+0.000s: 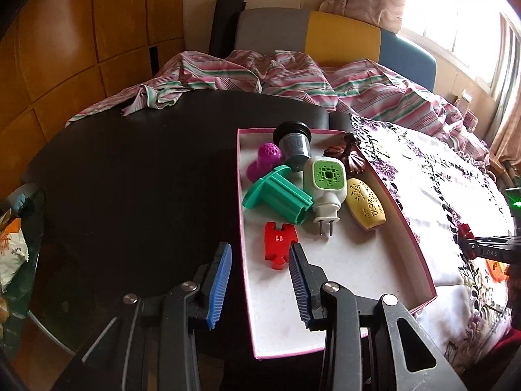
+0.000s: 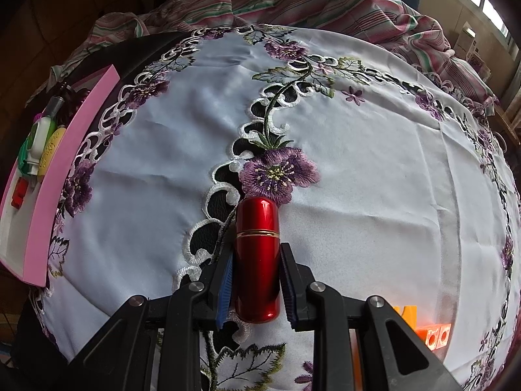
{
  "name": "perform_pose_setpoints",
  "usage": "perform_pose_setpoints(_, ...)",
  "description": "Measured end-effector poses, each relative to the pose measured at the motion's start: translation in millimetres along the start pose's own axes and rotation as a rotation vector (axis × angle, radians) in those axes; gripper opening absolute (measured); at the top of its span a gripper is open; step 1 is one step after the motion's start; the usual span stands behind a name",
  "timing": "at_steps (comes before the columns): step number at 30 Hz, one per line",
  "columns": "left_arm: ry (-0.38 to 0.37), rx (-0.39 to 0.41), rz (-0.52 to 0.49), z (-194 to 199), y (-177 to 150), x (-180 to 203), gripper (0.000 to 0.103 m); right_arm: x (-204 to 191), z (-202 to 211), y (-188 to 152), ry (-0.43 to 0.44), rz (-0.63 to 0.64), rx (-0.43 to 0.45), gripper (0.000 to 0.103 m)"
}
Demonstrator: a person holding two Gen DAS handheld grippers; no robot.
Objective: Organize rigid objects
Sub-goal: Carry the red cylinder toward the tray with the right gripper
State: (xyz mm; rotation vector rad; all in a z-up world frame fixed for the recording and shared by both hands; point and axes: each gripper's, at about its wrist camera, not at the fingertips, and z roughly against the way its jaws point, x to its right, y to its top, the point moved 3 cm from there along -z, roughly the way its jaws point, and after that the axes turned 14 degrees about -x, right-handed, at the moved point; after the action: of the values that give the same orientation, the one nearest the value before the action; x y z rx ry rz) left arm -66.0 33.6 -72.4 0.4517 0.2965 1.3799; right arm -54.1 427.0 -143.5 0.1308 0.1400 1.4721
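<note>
In the right wrist view my right gripper (image 2: 256,257) is shut on a shiny red metal capsule (image 2: 257,244) with a gold band, held over the white embroidered cloth (image 2: 374,179). In the left wrist view my left gripper (image 1: 260,254) is open and empty over the near left wall of the pink shallow box (image 1: 420,260). The box holds a red puzzle piece (image 1: 278,241), a green spool (image 1: 280,197), a white-green plug-in device (image 1: 325,189), a yellow perforated case (image 1: 364,207), a purple piece (image 1: 263,159), a dark cup (image 1: 294,143) and a brown carved object (image 1: 345,156). The right gripper (image 1: 469,244) with the capsule shows at the far right.
The box straddles the dark round table (image 1: 136,176) and the cloth. An orange block (image 2: 434,334) lies on the cloth behind my right gripper. Striped bedding (image 1: 260,78) is bunched at the table's far edge. A bag (image 1: 9,247) sits low at the left.
</note>
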Motion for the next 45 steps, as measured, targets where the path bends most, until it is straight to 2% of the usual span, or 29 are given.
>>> perform_pose_setpoints(19,-0.013,-0.025,0.087,-1,-14,-29,0.037,-1,6,3,-0.013,-0.081,-0.022,0.025)
perform_pose_setpoints(29,-0.012,-0.034,0.115,-5,-17,-39,0.037,-21,40,5,0.019,-0.117,0.074,0.025)
perform_pose_setpoints(32,-0.011,-0.029,0.121,-5,-17,-40,0.037,-39,58,7,0.068,-0.097,0.114,0.025)
perform_pose_setpoints(37,-0.011,-0.023,0.134,-4,-18,-44,0.037,-91,87,13,0.155,-0.005,0.179,0.025)
perform_pose_setpoints(41,-0.011,-0.024,0.143,-4,-20,-48,0.037,-147,93,16,0.239,0.102,0.17,0.025)
perform_pose_setpoints(45,-0.014,-0.027,0.152,-4,-21,-51,0.037,-201,80,19,0.299,0.194,0.122,0.025)
